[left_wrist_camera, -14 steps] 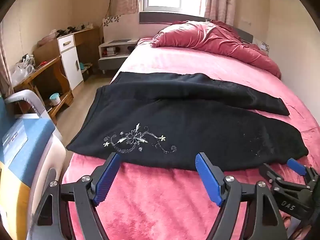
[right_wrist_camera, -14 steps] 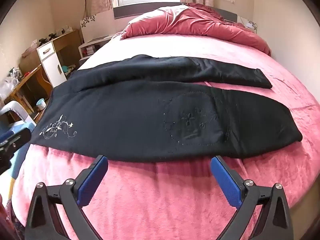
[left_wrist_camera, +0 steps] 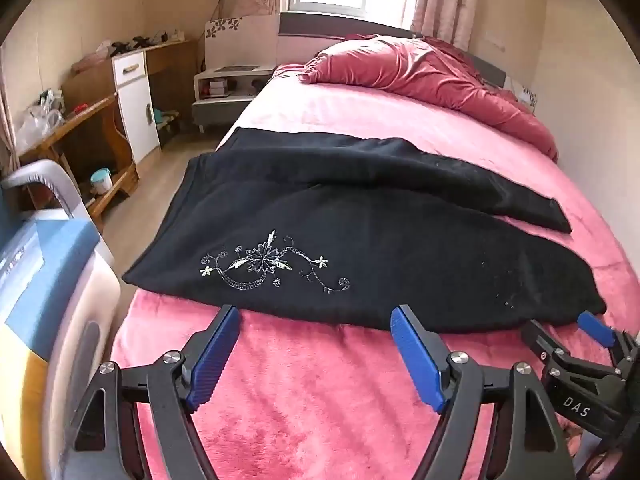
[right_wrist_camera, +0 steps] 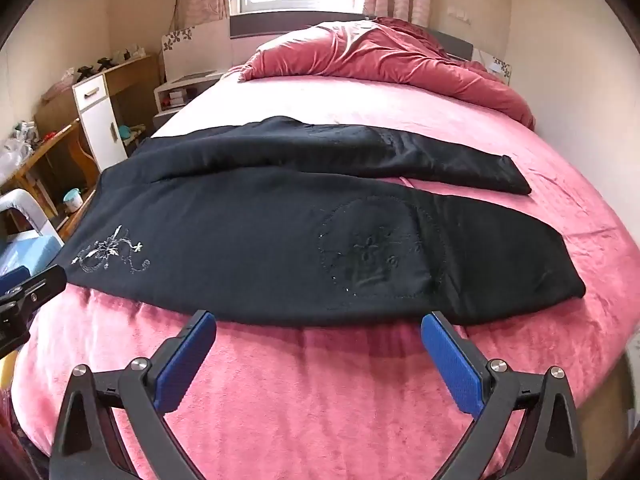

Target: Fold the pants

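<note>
Black pants (left_wrist_camera: 360, 240) with white flower embroidery lie spread flat across the pink bed (left_wrist_camera: 304, 392), waist to the left, both legs pointing right. They also show in the right wrist view (right_wrist_camera: 280, 240). My left gripper (left_wrist_camera: 316, 316) is open and empty, its fingertips at the pants' near edge below the embroidery. My right gripper (right_wrist_camera: 318, 320) is open and empty, its fingertips at the near edge of the closer leg. The right gripper also shows at the lower right of the left wrist view (left_wrist_camera: 560, 328).
A crumpled red duvet (left_wrist_camera: 420, 76) lies at the head of the bed. Left of the bed stand a wooden desk (left_wrist_camera: 80, 120), a white cabinet (left_wrist_camera: 134, 100), a nightstand (left_wrist_camera: 224, 88) and a blue-and-white appliance (left_wrist_camera: 44, 280). A wall runs along the right.
Both grippers have moved forward, so their fingertips now reach the pants' near edge. The pants have not moved.
</note>
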Motion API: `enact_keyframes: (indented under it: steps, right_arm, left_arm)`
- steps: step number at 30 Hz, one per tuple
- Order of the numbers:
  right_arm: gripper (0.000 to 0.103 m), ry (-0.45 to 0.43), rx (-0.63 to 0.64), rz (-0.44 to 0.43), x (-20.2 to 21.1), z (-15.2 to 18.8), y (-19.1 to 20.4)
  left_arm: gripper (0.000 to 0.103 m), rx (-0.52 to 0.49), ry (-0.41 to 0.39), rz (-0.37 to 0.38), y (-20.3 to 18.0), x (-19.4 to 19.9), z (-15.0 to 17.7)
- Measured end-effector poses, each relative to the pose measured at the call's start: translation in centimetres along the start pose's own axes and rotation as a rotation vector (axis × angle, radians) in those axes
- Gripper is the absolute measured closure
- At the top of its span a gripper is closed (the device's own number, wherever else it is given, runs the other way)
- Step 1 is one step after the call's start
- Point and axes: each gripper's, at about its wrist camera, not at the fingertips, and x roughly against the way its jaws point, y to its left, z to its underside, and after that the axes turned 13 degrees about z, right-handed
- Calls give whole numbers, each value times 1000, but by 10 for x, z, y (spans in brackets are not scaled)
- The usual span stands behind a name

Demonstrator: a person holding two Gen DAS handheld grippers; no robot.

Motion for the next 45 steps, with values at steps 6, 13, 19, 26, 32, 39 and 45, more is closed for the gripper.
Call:
enact_keyframes:
  steps: [6, 13, 19, 26, 32, 39, 45]
  right_arm:
    - [0, -11, 1, 24, 2, -2, 3]
    - [0, -39, 23, 28, 6, -1, 6]
    - [0, -41, 18, 26, 6, 1, 4]
    - [0, -50, 22, 31, 7, 1, 6]
    - [0, -52, 28, 33, 7, 2, 6]
    - [0, -51, 28, 29, 6, 2, 6]
    - [0, -49, 25, 26, 5, 3, 6]
  left_arm:
    - [23, -1, -11, -16, 0, 0, -1]
    - [23, 5, -4, 4, 0, 0, 2]
    - [23, -37, -21, -2, -6, 2, 3]
    - [15, -29, -13, -2, -3, 0, 4]
    - [15, -27, -9, -8, -1, -2, 6]
    - [15, -40, -3, -26, -3, -3, 7]
    - [15, -49, -8, -31, -4, -2, 8]
